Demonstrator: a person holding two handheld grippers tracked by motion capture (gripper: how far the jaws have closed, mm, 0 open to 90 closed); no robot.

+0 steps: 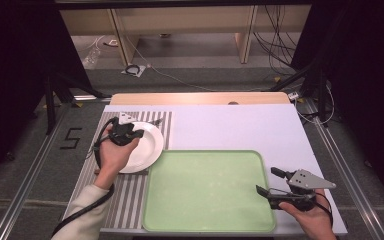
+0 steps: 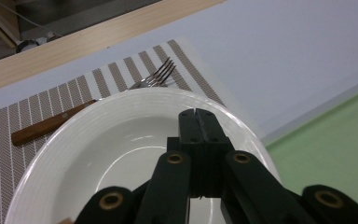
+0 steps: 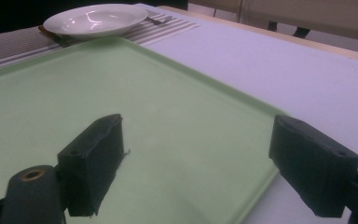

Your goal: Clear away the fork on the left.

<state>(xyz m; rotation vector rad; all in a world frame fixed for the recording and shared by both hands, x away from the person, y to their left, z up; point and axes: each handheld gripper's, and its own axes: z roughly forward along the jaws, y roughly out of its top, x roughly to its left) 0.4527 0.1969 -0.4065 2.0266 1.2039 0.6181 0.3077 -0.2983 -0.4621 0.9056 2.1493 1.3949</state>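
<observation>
A: What is laid out, from the largest thing down?

B: A white table cover (image 1: 240, 125) is spread over the table. A green tray (image 1: 207, 192) is set at about 6 o'clock on it, bare inside. A striped placemat (image 1: 130, 195) is laid at 9 o'clock of the tray, and a white plate (image 1: 147, 145) is seated at the mat's 12 o'clock end, its rim just beside the tray's near-left corner. A wooden-handled fork (image 2: 98, 100) is tucked partly under the plate's far rim.

A: How are the tongs held?

B: The left gripper (image 1: 130, 134) is hung over the plate's bowl with its jaws pressed together on nothing; no rim is seen between them in the left gripper view. The right gripper (image 1: 266, 182) is held at the tray's 4 o'clock edge, jaws spread wide and empty, pointed toward 9 o'clock.

A: Which step is judged to be in hand?

B: The approach to the plate, it seems; no grasp is made yet, and the plate is judged bound for the tray.

A: What is called for next?

B: The left jaws would need to be opened and brought down astride the plate's rim, clear of the fork, before being closed.
</observation>
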